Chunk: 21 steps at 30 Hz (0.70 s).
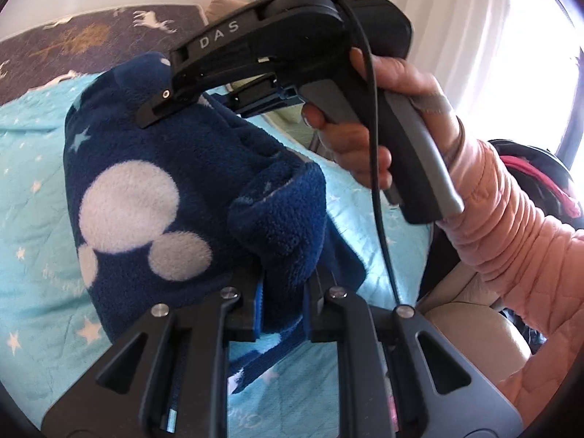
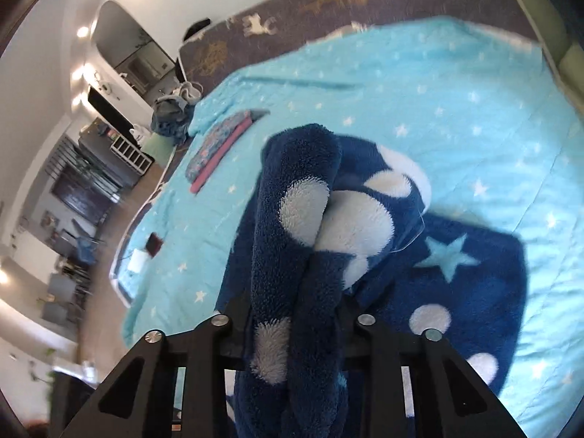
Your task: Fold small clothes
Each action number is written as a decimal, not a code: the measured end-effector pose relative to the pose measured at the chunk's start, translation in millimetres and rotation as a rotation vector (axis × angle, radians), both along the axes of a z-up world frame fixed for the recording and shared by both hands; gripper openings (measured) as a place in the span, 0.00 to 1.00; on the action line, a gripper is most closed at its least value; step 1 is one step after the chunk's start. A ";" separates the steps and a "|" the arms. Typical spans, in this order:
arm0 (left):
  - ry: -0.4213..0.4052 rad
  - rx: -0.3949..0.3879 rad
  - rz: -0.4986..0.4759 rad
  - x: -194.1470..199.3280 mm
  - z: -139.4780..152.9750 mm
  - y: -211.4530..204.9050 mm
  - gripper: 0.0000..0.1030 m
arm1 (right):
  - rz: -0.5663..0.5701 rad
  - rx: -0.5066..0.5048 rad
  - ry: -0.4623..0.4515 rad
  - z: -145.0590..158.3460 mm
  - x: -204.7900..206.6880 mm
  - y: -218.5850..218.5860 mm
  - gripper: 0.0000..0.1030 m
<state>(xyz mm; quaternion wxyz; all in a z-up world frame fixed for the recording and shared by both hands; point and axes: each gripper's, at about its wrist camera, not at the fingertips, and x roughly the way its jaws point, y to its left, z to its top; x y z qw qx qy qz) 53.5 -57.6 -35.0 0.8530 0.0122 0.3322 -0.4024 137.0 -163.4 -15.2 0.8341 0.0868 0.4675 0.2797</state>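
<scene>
Jaws of both grippers pinch the navy fleece garment (image 1: 153, 197); only the right view shows folded clothes (image 2: 219, 144).

Left hand-held gripper (image 1: 281, 314) pinching navy fleece garment (image 1: 164, 189) — right hand-held gripper (image 1: 160, 109) gripping its top, turquoise bedspread (image 1: 33, 189) beneath

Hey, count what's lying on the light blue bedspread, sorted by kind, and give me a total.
Navy fleece garment, held up by both tools: 1
Folded floral and pink cloth stack: 1
Small dark flat item, too small to identify: 1
Small white flat item, too small to identify: 1
Total: 4
</scene>
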 end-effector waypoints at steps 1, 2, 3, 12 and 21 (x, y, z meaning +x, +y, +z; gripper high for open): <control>-0.024 0.000 -0.024 -4.4 6.9 -6.5 0.17 | -0.004 -0.012 -0.029 5.9 -6.7 -5.7 0.29; -0.038 -0.003 -0.041 -7.5 10.6 -11.1 0.17 | -0.008 -0.021 -0.057 14.1 -13.5 -9.1 0.29; -0.051 -0.009 -0.061 -10.8 14.5 -16.4 0.17 | -0.012 -0.020 -0.080 23.3 -20.9 -16.3 0.29; 0.035 -0.016 -0.260 -17.0 -6.2 -83.4 0.18 | -0.221 0.037 -0.028 0.9 -42.0 -120.8 0.30; 0.081 0.016 -0.288 -25.3 -17.8 -90.3 0.40 | -0.259 0.214 0.047 -73.4 -31.7 -164.3 0.38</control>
